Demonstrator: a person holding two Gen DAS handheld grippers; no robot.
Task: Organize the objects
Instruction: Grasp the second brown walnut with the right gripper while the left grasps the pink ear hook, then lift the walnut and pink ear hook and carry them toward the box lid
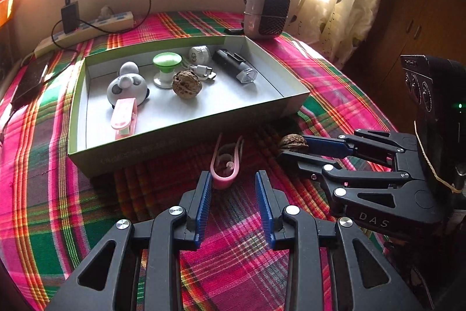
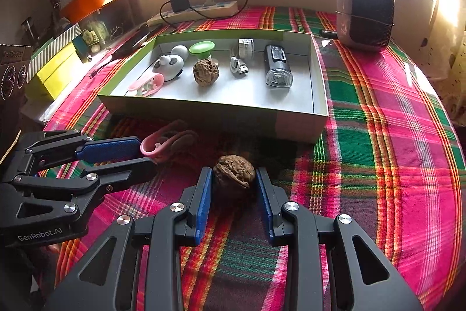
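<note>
While the right hand-held gripper (image 2: 234, 177) squeezes a walnut (image 2: 234, 171), the left hand-held gripper (image 1: 233, 179) is open. A pink clip (image 1: 225, 165) lies just past its tips.

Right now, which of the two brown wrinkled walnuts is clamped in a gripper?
The brown wrinkled walnut on the plaid cloth, outside the green-rimmed cardboard box, sits clamped between the right gripper's blue pads. The other walnut lies loose inside the box.
</note>
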